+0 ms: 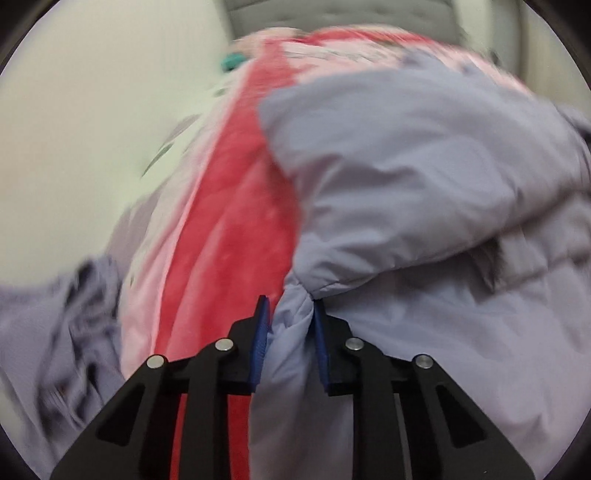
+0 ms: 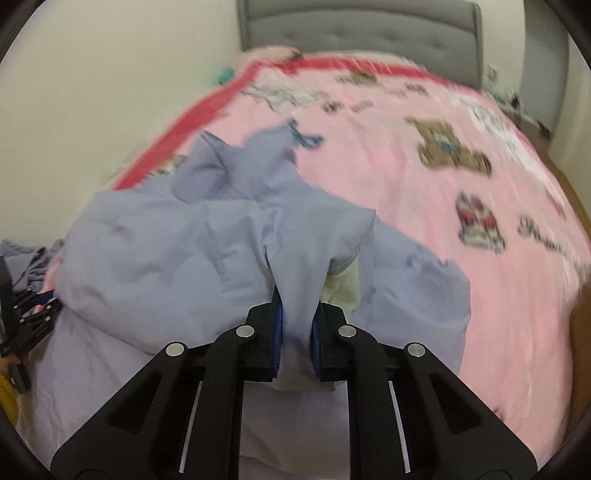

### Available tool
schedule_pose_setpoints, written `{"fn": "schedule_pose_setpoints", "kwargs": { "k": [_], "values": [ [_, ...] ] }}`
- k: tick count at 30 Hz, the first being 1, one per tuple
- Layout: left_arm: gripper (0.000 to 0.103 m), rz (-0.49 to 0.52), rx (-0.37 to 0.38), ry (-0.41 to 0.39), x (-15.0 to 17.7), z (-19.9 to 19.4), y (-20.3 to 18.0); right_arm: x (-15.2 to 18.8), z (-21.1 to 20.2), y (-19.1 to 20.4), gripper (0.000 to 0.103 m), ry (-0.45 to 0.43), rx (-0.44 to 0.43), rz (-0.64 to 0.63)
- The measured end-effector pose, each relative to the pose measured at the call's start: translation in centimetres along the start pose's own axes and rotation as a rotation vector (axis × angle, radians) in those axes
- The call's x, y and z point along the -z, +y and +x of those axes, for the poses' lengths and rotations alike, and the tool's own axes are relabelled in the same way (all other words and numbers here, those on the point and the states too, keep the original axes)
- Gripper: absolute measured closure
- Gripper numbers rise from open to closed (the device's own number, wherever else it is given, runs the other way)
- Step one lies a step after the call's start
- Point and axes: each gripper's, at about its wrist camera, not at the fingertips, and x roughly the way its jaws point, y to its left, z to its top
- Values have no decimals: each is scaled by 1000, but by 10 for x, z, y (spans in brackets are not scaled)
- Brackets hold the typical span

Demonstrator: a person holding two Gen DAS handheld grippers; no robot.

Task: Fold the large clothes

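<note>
The lavender padded jacket [image 2: 177, 251] lies in a puffy heap on the near left part of the bed, on top of the pink teddy-bear blanket [image 2: 424, 192] with its red border [image 1: 229, 206], and close to the cream wall [image 2: 92, 92] on that side. The left hand-held gripper [image 1: 289, 334] is clamped on a bunched fold of the jacket's fabric, which fills the gap between its blue pads [image 1: 261, 325]. The right hand-held gripper [image 2: 296, 336] is likewise closed on a pinch of the same garment, near a spot where a pale yellowish lining [image 2: 341, 291] shows. By the look of it the folding is at an early stage: the jacket is still crumpled, with lobes sticking up and no flat, squared panel anywhere, so spreading it out and making the actual folds appear to be left. Its orientation is hard to read in this state; the bulk seems to run roughly from the foot of the bed toward the grey tufted headboard [image 2: 362, 33], but which end is collar and which is hem cannot be told, as both views are motion-blurred.
</note>
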Motion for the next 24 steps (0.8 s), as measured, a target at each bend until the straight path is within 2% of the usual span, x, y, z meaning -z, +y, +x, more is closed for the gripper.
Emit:
{"fn": "schedule_pose_setpoints", "kwargs": {
  "k": [2,5,7,9,11,13,15,18,20,24],
  "values": [
    [80,-40,11,23,3,4,4,-1,-4,4,91,1,6,-17],
    [78,-34,-14,58,0,11,-1,5,5,3,91,64,20,-2],
    [73,-61,-13,79,1,14,1,14,20,0,91,140,22,28],
    [63,-90,-15,82,1,16,8,26,37,1,90,194,45,21],
    [62,-114,4,77,3,14,14,32,45,6,90,211,69,-1],
    [61,-80,-11,58,2,9,12,32,44,9,90,214,84,19],
    [44,-3,-74,37,2,-3,4,32,37,4,91,203,55,77],
    [34,48,-64,-85,9,-32,-1,35,15,-6,93,148,-23,155],
    [33,50,-72,-74,12,-37,-1,40,0,-5,93,121,-56,174],
    [33,64,-79,-37,19,-33,-1,54,-8,-1,92,111,-44,165]
  ]
}}
